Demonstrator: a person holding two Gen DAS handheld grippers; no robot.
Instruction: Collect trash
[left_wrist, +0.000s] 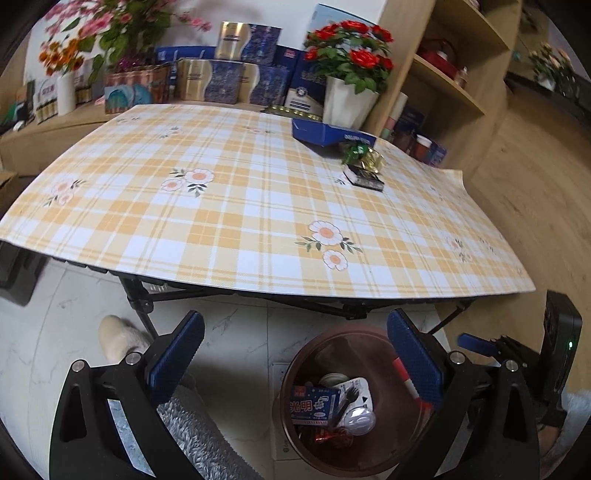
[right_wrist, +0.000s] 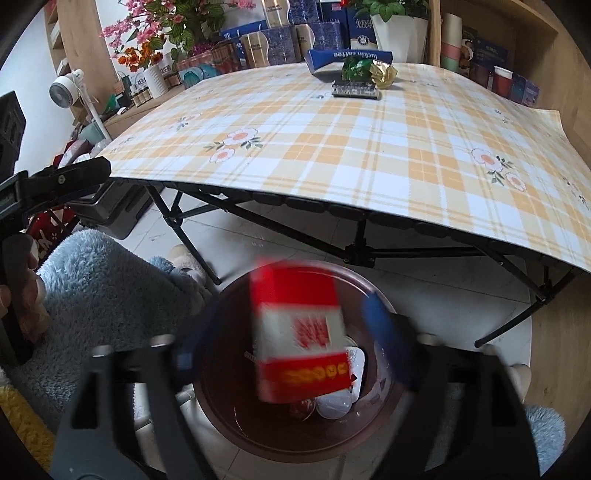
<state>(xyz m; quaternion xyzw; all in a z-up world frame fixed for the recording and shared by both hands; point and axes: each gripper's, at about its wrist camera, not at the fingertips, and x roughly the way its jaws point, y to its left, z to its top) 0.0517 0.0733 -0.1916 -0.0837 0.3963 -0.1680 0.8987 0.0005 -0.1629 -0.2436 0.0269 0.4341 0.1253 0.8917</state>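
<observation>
A brown round bin (left_wrist: 295, 373) stands on the floor below the table's front edge, holding a milk carton (left_wrist: 314, 406), a plastic fork and wrappers. My left gripper (left_wrist: 295, 365) is open and empty just above it. In the right wrist view, a red and white box (right_wrist: 301, 332) is blurred over the bin (right_wrist: 229, 417), between the wide-apart fingers of my right gripper (right_wrist: 291, 339); they do not press it. On the table lie a dark small box (left_wrist: 364, 177), a green and gold wrapper (left_wrist: 360, 151) and a blue paper tray (left_wrist: 328, 133).
The folding table has a yellow plaid cloth (left_wrist: 229, 206). Boxes, flower pots and a wooden shelf (left_wrist: 454, 74) stand behind it. A white fan (right_wrist: 68, 90) stands at left. The person's fuzzy blue sleeve (right_wrist: 103, 284) and slippers are near the bin.
</observation>
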